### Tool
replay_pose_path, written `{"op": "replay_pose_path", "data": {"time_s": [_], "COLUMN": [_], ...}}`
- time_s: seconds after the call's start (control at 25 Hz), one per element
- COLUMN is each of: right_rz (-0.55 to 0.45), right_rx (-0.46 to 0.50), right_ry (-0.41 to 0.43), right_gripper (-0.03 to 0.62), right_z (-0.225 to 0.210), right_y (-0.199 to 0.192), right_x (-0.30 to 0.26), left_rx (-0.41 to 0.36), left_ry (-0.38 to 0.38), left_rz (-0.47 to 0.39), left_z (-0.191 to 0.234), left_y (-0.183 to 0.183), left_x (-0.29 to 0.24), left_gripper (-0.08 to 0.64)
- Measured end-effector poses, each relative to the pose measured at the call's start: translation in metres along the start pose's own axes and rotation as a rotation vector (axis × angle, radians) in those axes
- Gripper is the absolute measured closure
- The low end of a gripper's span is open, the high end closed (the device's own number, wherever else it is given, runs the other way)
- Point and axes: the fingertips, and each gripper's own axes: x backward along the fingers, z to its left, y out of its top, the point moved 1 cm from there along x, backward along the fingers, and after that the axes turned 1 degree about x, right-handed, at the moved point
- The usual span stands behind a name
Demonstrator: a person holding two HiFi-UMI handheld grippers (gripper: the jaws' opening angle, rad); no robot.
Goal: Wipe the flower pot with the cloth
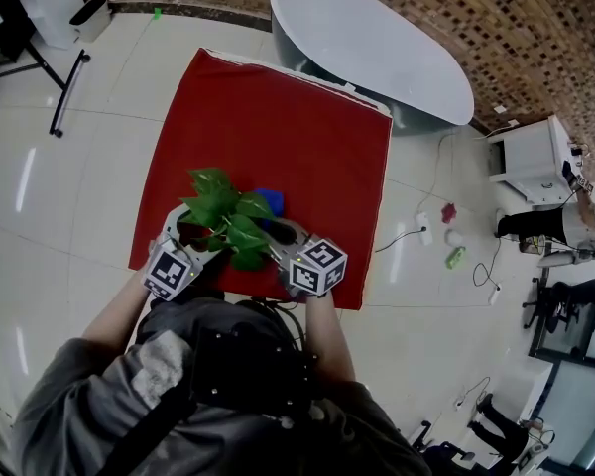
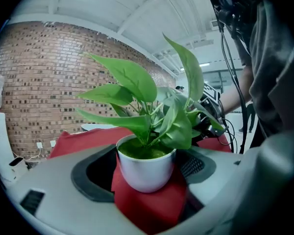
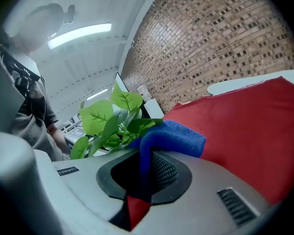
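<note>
The left hand-held gripper [image 2: 146, 199] clamps the likely light, smooth, tip-prone pot [image 2: 146, 173] at its sides; the right hand-held gripper [image 3: 137, 180] pinches the soft cloth [image 3: 174, 136].

The person wears a grey short-sleeved shirt [image 1: 64, 405], with black harness straps and cables [image 1: 243, 350] at the chest. The left hand-held gripper [image 2: 146, 174] and right hand-held gripper [image 3: 142, 173] are pale grey with black pads. Each carries a black-and-white marker cube [image 1: 315, 266].
</note>
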Motion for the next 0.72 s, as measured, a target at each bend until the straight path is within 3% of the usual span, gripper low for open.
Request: {"op": "replay_pose_path", "data": {"time_s": [0.4,0.72], "right_rz": [0.073,0.196], "right_rx": [-0.065,0.086], "right_ry": [-0.014,-0.115], "right_gripper": [0.531,0.531], "right_z": [-0.026,-0.035], "right_y": [-0.023,-0.036], "right_x": [-0.026,-0.036], "left_rx": [0.01,-0.024], "left_ry": [-0.059,-0.135], "left_rz": [-0.001,0.008], "left_z": [0.011,0.015], "left_y": [-0.008,-0.012], "left_x": [-0.005,-0.006], "left_gripper": [0.149,0.14]}}
